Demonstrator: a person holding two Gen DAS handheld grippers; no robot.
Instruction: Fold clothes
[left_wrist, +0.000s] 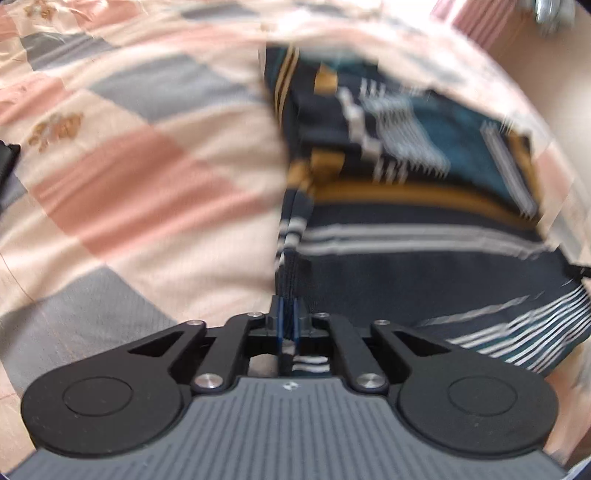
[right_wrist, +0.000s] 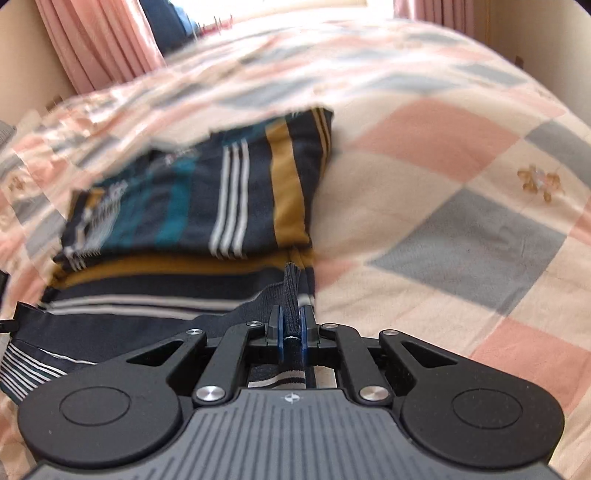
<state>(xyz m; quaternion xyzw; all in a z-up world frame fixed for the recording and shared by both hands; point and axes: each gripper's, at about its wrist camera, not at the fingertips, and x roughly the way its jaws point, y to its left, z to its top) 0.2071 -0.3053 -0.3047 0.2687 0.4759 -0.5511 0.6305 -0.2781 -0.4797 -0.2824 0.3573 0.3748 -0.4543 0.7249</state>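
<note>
A dark navy striped garment (left_wrist: 406, 229) with mustard, teal and white bands lies partly folded on the bed, blurred in both views. In the left wrist view my left gripper (left_wrist: 289, 314) pinches the garment's ribbed left edge between its blue pads, and striped cloth shows behind the jaws. In the right wrist view my right gripper (right_wrist: 291, 317) is shut on the ribbed hem at the right corner of the same garment (right_wrist: 207, 199). The near edge of the cloth stretches between the two grippers, lifted over the folded part.
A patchwork bedspread (right_wrist: 443, 221) of pink, cream and grey squares covers the bed all around the garment. Pink curtains (right_wrist: 96, 44) hang at the far left behind the bed. A dark object (left_wrist: 7, 158) pokes in at the left edge.
</note>
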